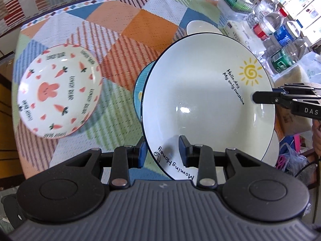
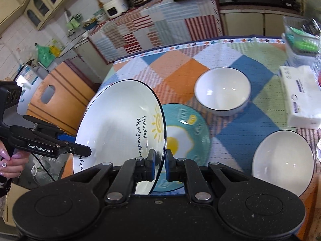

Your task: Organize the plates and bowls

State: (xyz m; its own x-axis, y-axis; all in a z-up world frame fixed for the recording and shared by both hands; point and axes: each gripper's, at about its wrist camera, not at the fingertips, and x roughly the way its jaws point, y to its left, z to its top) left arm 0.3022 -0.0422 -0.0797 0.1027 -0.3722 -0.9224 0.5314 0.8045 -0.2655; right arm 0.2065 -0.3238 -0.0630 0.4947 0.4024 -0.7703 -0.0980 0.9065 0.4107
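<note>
A white sun plate (image 1: 200, 100) with a dark rim and black lettering hangs tilted above the table, held at two sides. My left gripper (image 1: 163, 150) is shut on its near rim, blue pads on either side. My right gripper (image 1: 255, 97) is shut on the rim beside the sun drawing. In the right wrist view the sun plate (image 2: 120, 120) stands almost edge-on between the right gripper's (image 2: 160, 158) pads, with the left gripper (image 2: 88, 151) clamped at its left. Directly below lies a teal fried-egg plate (image 2: 184, 136), partly hidden in the left wrist view (image 1: 138, 92).
A carrot-and-rabbit bowl (image 1: 60, 94) sits at the table's left. Two white bowls (image 2: 222, 90) (image 2: 280, 160) stand to the right. A tissue pack (image 2: 301, 96) and several water bottles (image 1: 280, 32) line the right edge of the patchwork cloth (image 1: 120, 30).
</note>
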